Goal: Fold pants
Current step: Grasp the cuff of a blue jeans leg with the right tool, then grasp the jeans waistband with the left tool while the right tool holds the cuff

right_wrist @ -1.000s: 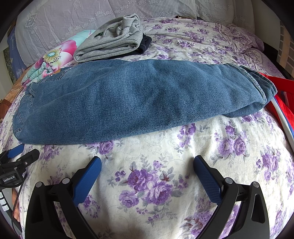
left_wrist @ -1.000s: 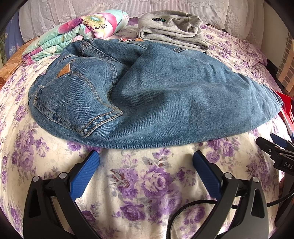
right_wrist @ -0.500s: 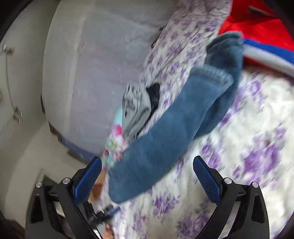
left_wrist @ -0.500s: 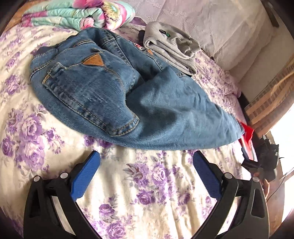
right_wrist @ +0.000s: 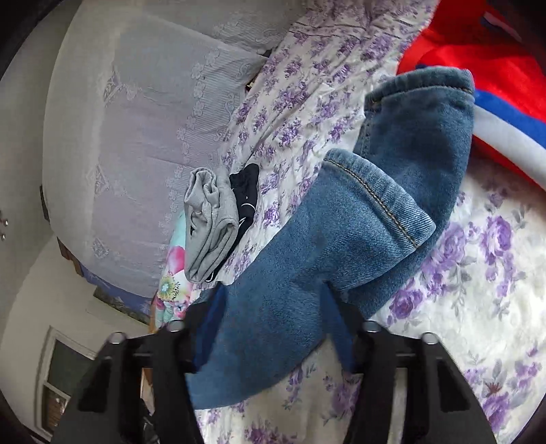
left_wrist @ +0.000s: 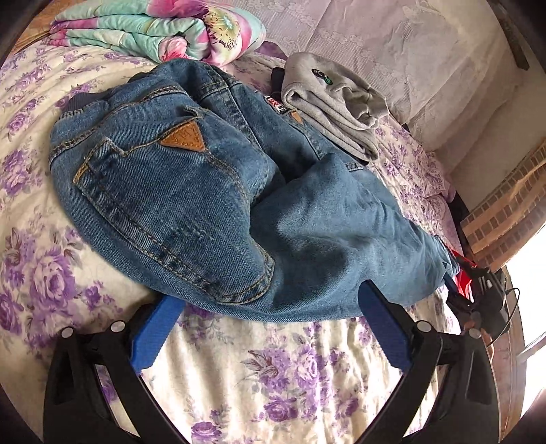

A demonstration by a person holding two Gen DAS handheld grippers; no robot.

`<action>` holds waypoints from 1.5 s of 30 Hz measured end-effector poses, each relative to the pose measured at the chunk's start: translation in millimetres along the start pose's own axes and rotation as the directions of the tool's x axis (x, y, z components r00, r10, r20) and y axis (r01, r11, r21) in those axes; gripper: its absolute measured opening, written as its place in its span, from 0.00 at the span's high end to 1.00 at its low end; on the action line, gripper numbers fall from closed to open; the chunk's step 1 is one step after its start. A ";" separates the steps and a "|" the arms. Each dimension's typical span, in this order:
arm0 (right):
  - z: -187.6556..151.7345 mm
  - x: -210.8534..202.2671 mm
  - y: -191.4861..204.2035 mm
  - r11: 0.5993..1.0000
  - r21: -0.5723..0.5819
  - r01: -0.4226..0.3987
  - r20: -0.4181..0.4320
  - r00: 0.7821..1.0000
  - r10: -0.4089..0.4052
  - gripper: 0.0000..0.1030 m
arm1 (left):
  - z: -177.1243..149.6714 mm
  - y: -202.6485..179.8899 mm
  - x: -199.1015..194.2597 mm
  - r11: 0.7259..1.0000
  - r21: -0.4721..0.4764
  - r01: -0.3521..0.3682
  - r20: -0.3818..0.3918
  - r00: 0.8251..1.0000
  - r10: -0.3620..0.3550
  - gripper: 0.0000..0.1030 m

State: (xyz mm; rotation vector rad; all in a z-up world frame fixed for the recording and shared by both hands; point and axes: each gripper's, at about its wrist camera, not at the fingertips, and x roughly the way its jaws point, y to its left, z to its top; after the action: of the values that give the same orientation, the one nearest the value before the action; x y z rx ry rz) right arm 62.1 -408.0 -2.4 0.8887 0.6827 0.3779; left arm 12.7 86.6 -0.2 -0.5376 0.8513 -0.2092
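Blue jeans [left_wrist: 239, 205] lie folded lengthwise on the flowered bedsheet [left_wrist: 273, 375], back pocket and tan patch up, waist to the left. My left gripper [left_wrist: 269, 300] is open at their near edge, the seat fabric lying just between its blue fingertips, not pinched. In the right wrist view the picture is rolled over. The jaws of my right gripper [right_wrist: 273, 328] are closing on the lower leg of the jeans [right_wrist: 307, 273], and denim fills the gap between the pads. The two hemmed cuffs [right_wrist: 382, 201] lie just beyond. The right gripper [left_wrist: 477, 304] also shows at the leg end.
A folded grey sweatshirt [left_wrist: 334, 102] over a dark garment and a rolled flowered quilt [left_wrist: 153, 30] lie behind the jeans near the pale pillows [left_wrist: 392, 41]. A red, blue and white cloth [right_wrist: 477, 51] sits past the cuffs. A brick wall [left_wrist: 505, 218] bounds the bed.
The left gripper has come up to the jeans' near edge and turned. The right gripper has rolled, moved onto the lower leg, and its jaws have narrowed from wide open around the denim.
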 end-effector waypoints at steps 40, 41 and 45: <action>-29.8 -91.1 -15.0 0.988 0.023 -0.153 0.201 0.969 0.146 0.94 | 47.5 91.5 -37.9 0.885 -0.452 0.107 0.181 0.983 -0.027 0.05; -28.7 -88.5 -19.7 0.986 0.046 -0.161 0.190 0.970 0.149 0.94 | 50.8 91.2 -35.2 0.890 -0.447 0.093 0.182 0.983 -0.011 0.05; -25.4 -81.4 -25.9 0.986 0.079 -0.144 0.166 0.978 0.129 0.94 | 53.9 93.9 -33.4 0.901 -0.425 0.085 0.225 0.974 0.014 0.24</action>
State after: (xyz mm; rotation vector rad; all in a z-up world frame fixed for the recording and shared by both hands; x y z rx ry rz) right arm -13.9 -454.4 -3.3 1.0442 0.4944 0.3958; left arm 28.8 198.8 1.0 -0.9767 0.6669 0.0130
